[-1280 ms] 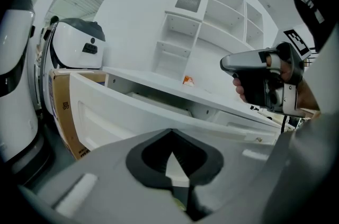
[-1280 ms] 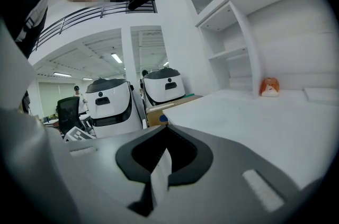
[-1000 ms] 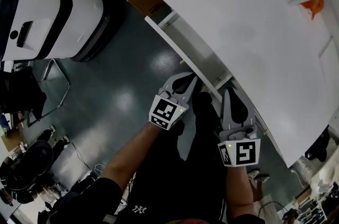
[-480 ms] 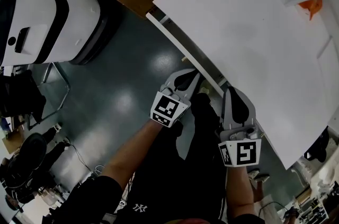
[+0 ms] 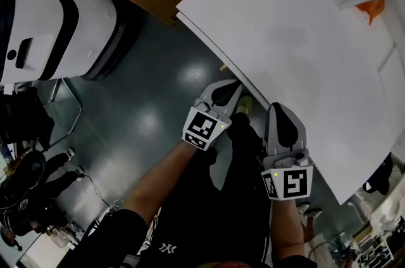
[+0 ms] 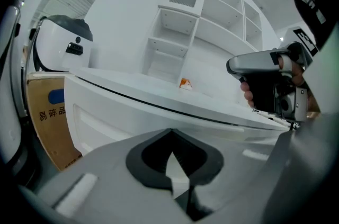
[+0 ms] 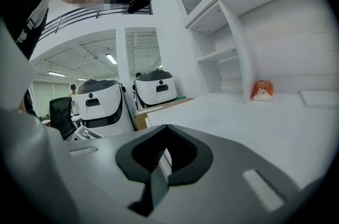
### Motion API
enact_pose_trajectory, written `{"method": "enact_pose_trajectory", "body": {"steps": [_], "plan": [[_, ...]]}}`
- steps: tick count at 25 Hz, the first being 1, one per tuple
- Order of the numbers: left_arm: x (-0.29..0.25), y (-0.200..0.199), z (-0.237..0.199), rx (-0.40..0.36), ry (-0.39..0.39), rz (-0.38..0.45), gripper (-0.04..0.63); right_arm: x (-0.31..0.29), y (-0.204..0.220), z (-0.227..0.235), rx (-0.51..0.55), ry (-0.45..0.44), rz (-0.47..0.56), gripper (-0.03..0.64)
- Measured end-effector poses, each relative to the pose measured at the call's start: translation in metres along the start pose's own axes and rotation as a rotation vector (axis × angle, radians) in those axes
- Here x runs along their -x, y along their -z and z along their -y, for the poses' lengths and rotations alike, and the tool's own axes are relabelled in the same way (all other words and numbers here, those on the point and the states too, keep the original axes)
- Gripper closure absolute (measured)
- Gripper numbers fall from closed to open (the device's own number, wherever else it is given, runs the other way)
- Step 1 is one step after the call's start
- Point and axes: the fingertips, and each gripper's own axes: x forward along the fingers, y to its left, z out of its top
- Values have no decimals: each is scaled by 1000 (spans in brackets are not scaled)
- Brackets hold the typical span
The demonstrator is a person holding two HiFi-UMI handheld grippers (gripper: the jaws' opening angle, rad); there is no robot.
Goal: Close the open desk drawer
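Facing closed drawer (image 6: 122,117), left hand-held gripper (image 5: 233,86)

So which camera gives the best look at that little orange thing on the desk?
The right gripper view: the orange thing looks largest there, beside a shelf upright. In the left gripper view and head view it is only a tiny speck.

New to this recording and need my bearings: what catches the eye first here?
A broad white desk top fills the head view's upper right, a small orange object near its back. The left gripper and right gripper sit at its front edge, jaws together. A big white rounded machine stands on the floor, upper left.
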Motion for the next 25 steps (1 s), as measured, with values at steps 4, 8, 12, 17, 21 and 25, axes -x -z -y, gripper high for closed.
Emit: {"method": "enact_pose_trajectory", "body": {"steps": [4,8,12,17,21,25], "plan": [[-6,-2,0,-6,10,3,594,-3,-1,1,-1,1,4,595],[-9,-5,1,7,12,14,594,-5,-1,1,2,1,5,595],[-10,-5,0,1,14,17,594,-8,-2,3,-1,6,8,595],[-15,-6,0,3,18,16,594,-11,-3,0,2,3,11,595],[-19,-7,0,3,25,16,594,-12,-5,1,5,6,15,595],[-19,-7,0,10,30,21,594,-13,-6,2,10,7,16,595]]}}
